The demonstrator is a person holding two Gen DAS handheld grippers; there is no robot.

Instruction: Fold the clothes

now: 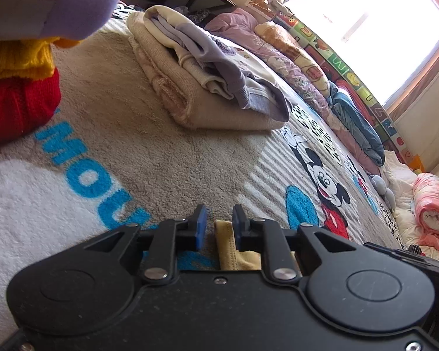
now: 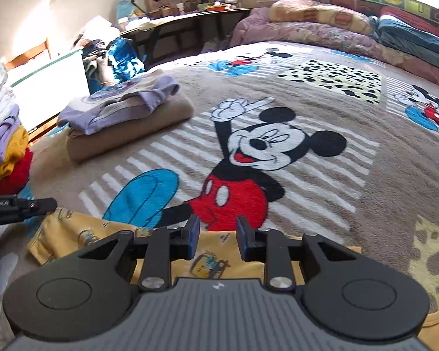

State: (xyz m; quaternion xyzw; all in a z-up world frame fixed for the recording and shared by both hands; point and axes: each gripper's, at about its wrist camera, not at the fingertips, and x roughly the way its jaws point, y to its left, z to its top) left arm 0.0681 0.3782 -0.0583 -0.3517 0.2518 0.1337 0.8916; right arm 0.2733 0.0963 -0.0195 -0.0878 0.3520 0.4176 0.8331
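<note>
My left claw [image 1: 216,223] and right claw [image 2: 218,238] both stand spread over the yellow printed garment [image 2: 207,259] at the frame's bottom; I should pinch both corners evenly before folding.

bed blanket [image 2: 322,175] | yellow garment [image 2: 73,234] | folded stack [image 2: 125,117]

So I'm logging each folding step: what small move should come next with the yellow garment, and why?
Probably lower both tongs, left and right, and close them on the yellow garment: both stand open above its near edge, gripping nothing, and it lies flat, not yet folded.
</note>
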